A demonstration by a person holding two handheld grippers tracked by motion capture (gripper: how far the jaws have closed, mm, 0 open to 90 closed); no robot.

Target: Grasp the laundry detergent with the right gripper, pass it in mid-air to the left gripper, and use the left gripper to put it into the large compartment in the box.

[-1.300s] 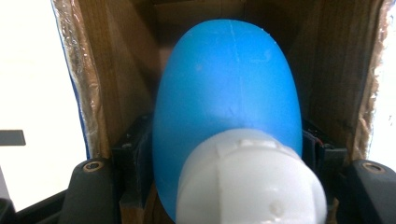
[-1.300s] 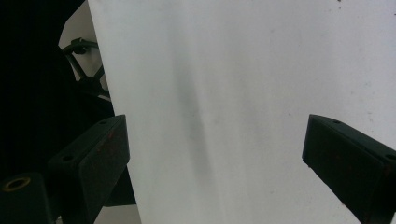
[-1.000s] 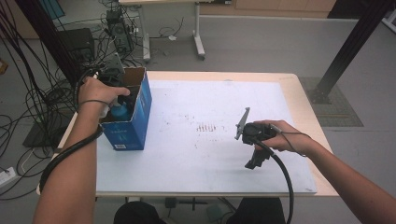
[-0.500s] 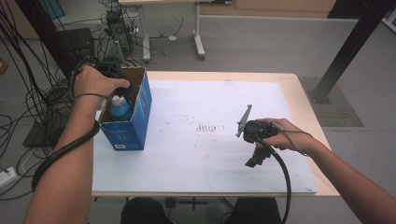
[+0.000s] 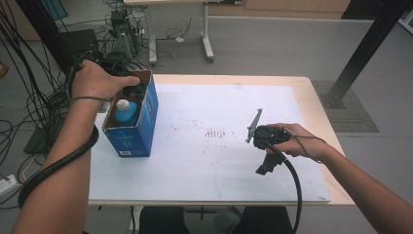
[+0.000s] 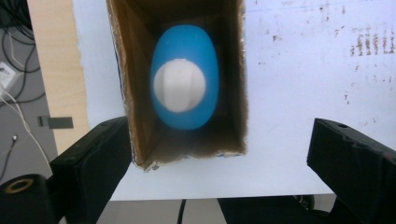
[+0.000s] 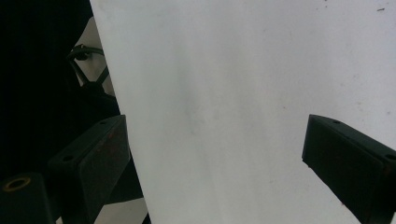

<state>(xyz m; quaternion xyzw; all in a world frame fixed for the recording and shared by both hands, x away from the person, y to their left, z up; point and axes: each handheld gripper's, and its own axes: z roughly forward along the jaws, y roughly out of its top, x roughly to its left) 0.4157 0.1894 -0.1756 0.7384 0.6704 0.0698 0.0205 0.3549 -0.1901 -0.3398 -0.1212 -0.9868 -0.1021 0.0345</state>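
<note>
So the blue cardboard box (image 5: 130, 127) stands upright with its top open, near the left edge of the desk (image 5: 311, 105), toward the far left corner. Inside it there's a blue bottle (image 5: 125, 111) with a white cap (image 6: 179, 86), standing upright at the bottom of the box. In the left gripper view you look straight down into the box and the bottle sits roughly in the middle, brown cardboard walls all round it.

The left hand-held gripper (image 6: 219, 163) hangs right above the box opening, at the far end of it in the high view, with the person's left hand (image 5: 97, 80) wrapped around it. Its jaws are spread wide apart with nothing between them, and they're not touching the bottle. One jaw lines up just outside a box wall, the other is out over the white sheet (image 5: 204, 161) covering the desk.

The right hand-held gripper (image 7: 215, 158) is well apart from the box, over toward the right edge of the desk and a bit to the near side, held in the right hand (image 5: 297, 141). Its jaws are wide apart too, gripping nothing, looking down at the bare white sheet near its near edge. There are some small dark smudges (image 5: 215, 133) on the sheet around the middle of the desk, between the box and the right hand.
</note>
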